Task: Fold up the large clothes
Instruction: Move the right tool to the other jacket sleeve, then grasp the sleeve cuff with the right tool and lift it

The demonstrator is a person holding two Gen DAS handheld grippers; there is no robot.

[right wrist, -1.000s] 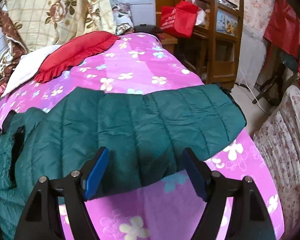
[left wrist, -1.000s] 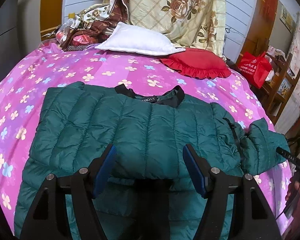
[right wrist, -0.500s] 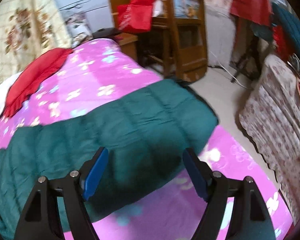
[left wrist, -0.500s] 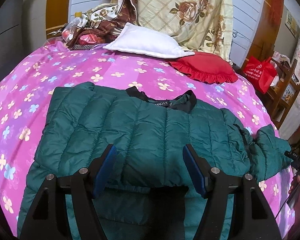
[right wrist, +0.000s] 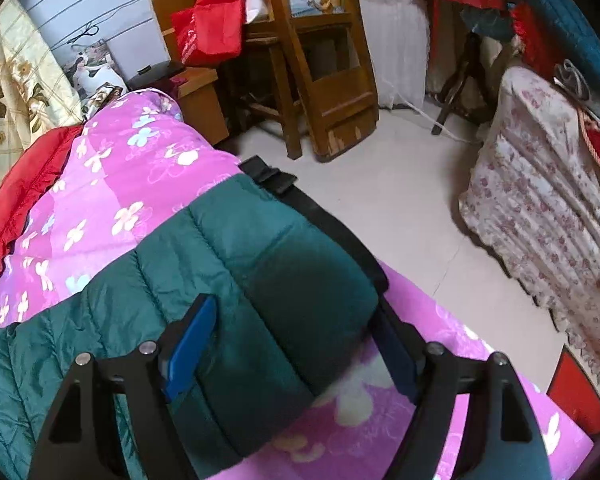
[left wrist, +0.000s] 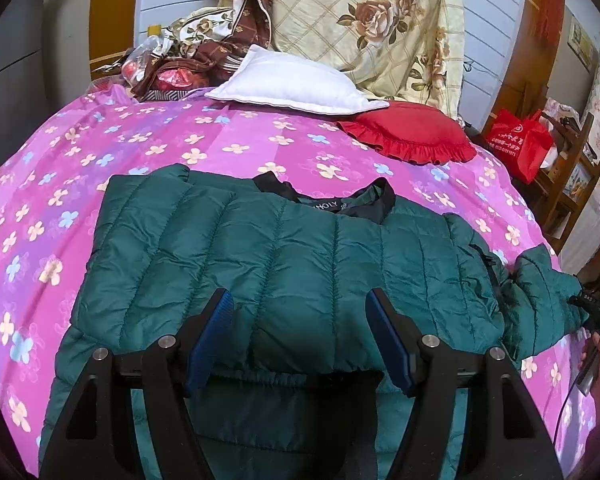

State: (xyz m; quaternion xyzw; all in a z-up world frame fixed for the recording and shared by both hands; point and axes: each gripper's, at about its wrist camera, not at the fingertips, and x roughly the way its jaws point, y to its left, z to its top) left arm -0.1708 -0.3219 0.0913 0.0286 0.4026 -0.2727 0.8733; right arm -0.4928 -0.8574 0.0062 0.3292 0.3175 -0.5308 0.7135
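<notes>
A green quilted jacket (left wrist: 284, 264) is lying spread across the pink flowered bedspread (left wrist: 204, 144), collar toward the pillows; one sleeve already looks folded over the body, its cuff ending just in front of the left gripper (left wrist: 300, 336), while the other sleeve (right wrist: 268, 264) is still stretching out to the bed's edge, so the step in hand seems to be bringing that second sleeve in. The left gripper is hovering over the body with its jaws standing wide and nothing between them; the right gripper (right wrist: 292, 348) is poised over the sleeve's end, jaws also wide, the puffy fabric lying between the blue pads without being pinched, as far as the right wrist view shows.

The next move is probably calling for the right gripper to drop onto the cuff (right wrist: 272, 178), close on both layers of padding, and carry the sleeve back across the body; slippery fabric may be working against a shallow grip.

A label inside the collar (left wrist: 332, 206) is reading something like "HOLY", partly hidden; a red bag (left wrist: 518, 146) beside the bed is carrying white printing too small to read.
</notes>
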